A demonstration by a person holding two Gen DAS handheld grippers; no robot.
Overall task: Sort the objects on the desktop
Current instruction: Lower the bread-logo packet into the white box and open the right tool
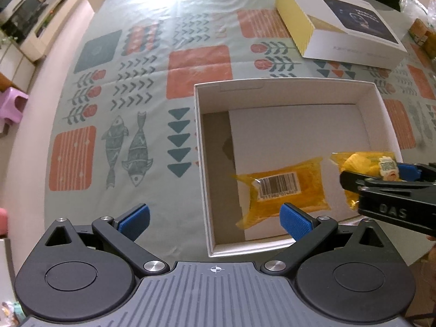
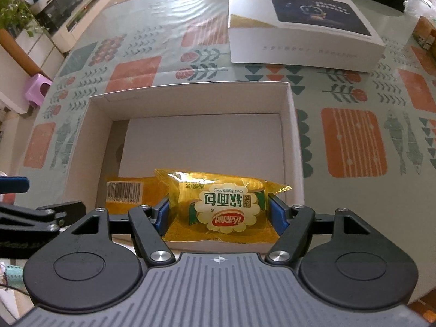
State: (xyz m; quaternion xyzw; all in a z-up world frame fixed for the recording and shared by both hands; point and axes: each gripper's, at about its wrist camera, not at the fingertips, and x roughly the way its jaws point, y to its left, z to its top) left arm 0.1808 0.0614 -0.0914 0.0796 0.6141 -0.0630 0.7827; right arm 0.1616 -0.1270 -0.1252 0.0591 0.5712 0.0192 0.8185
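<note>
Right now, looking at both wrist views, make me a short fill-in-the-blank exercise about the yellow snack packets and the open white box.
1. The right gripper is shut on a yellow bread packet held over the open white cardboard ____.
2. A second yellow packet lies inside it with its ____ facing up.
3. The left gripper is ____ and holds nothing.
4. The closed white and yellow box rests on the patterned ____.

Missing words: box; barcode; open; tablecloth

- A home, by the look of it: a round dining table (image 1: 41, 103) under a printed tablecloth (image 1: 163, 62) of fish, flowers and coral blocks.
- A small purple plastic stool (image 2: 39, 85) stands on the floor beside it.
- A leafy houseplant (image 2: 12, 11) and low white cabinets (image 1: 35, 38) line the far wall.
</note>
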